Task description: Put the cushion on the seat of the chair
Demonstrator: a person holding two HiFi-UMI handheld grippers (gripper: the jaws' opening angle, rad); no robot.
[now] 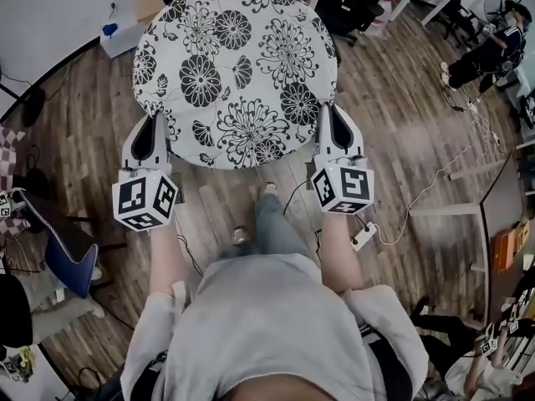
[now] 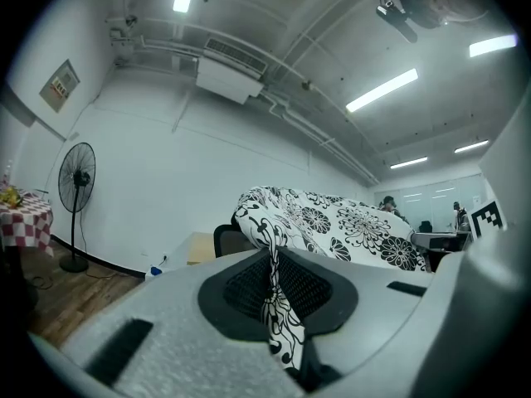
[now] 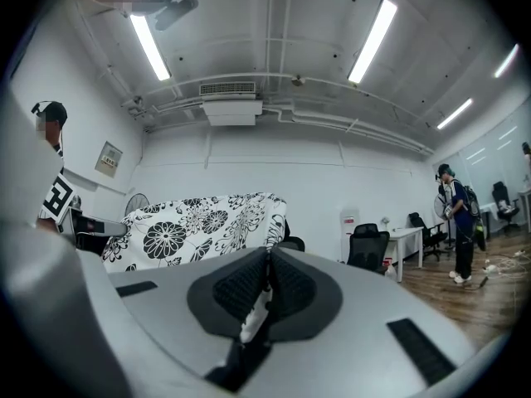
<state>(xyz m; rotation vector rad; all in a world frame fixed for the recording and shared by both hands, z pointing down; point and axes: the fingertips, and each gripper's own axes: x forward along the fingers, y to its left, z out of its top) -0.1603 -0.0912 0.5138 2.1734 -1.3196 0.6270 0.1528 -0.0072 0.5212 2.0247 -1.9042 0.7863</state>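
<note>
Left gripper [image 2: 272,257]: jaws closed tight on a thin fold of the cushion [image 1: 238,65] edge. Right gripper [image 3: 267,262]: likewise pinched shut on the near edge. The cushion hangs spread between them, near the chair [image 2: 226,240]; its seat is hidden beneath. Risks, as judged: either thin fabric hold may slip, dropping one side; lowered blind, the cushion may land off-centre or catch the backrest

We counted one flowered cushion [image 1: 234,73], two claws, namely the left claw [image 1: 155,124] and the right claw [image 1: 332,114], two marker cubes [image 1: 144,200], one on each, one white power strip [image 1: 364,236] and one air conditioner [image 3: 232,110] mounted up high.
</note>
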